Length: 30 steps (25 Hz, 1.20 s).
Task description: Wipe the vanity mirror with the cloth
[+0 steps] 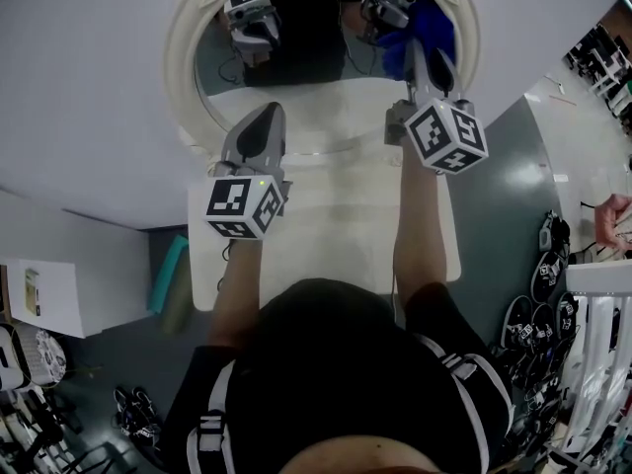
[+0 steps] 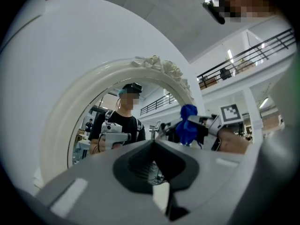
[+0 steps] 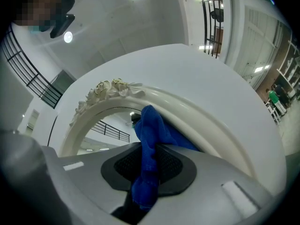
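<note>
Snugly between the right gripper [image 3: 149,149] fingers [image 3: 183,167], the cloth [image 3: 150,124].

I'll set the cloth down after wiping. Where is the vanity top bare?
The vanity top looks bare between the left gripper and the right gripper holding the cloth, in front of the mirror frame. The floor to its right is crowded with gear.
</note>
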Each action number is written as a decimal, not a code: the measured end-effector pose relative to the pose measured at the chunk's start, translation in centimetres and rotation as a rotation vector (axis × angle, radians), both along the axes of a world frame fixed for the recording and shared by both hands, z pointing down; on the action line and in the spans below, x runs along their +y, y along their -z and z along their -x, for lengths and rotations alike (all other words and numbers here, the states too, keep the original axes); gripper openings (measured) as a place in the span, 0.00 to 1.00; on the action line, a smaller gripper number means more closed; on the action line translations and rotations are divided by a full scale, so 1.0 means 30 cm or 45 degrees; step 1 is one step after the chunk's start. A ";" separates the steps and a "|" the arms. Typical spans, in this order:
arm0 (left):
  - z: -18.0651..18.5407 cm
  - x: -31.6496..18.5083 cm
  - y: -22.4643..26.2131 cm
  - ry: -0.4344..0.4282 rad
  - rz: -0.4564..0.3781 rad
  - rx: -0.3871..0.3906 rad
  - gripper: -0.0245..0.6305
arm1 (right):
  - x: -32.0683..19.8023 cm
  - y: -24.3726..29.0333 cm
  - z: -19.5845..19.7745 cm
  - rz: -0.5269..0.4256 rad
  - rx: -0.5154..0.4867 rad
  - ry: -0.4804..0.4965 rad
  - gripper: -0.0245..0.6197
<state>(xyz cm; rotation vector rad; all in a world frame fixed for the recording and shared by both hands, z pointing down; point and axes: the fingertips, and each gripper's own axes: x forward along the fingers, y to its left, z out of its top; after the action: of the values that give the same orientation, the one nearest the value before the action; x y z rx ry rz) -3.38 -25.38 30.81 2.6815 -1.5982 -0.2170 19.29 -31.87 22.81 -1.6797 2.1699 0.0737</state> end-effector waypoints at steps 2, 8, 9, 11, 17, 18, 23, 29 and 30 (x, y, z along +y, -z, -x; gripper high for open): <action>0.018 -0.001 0.010 0.010 -0.001 0.004 0.05 | 0.001 0.013 0.014 -0.006 0.005 0.005 0.15; 0.042 0.009 0.020 0.019 -0.005 0.001 0.05 | 0.006 0.047 0.047 -0.021 0.023 0.014 0.15; 0.048 0.010 0.017 0.020 -0.004 0.001 0.05 | 0.005 0.047 0.053 -0.023 0.021 0.014 0.15; 0.056 0.008 0.013 0.022 -0.001 0.002 0.05 | 0.001 0.051 0.062 -0.027 0.019 0.016 0.15; 0.083 0.011 0.012 0.032 0.002 0.014 0.05 | -0.001 0.080 0.106 -0.041 0.035 0.031 0.15; 0.089 0.012 0.010 0.032 0.003 0.015 0.05 | -0.001 0.083 0.117 -0.044 0.036 0.034 0.15; 0.100 0.018 0.011 0.032 0.005 0.012 0.05 | -0.001 0.105 0.154 -0.055 0.052 0.053 0.15; 0.135 0.037 0.021 0.047 0.002 0.011 0.05 | 0.012 0.138 0.214 -0.079 0.061 0.075 0.15; 0.143 0.040 0.020 0.050 0.003 0.009 0.05 | 0.013 0.143 0.228 -0.082 0.063 0.080 0.15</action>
<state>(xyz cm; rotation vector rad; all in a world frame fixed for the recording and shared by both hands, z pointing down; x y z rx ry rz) -7.67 -24.20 30.21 2.6467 -1.6492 -0.2247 12.44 -31.49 18.53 -1.5886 2.2305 0.1681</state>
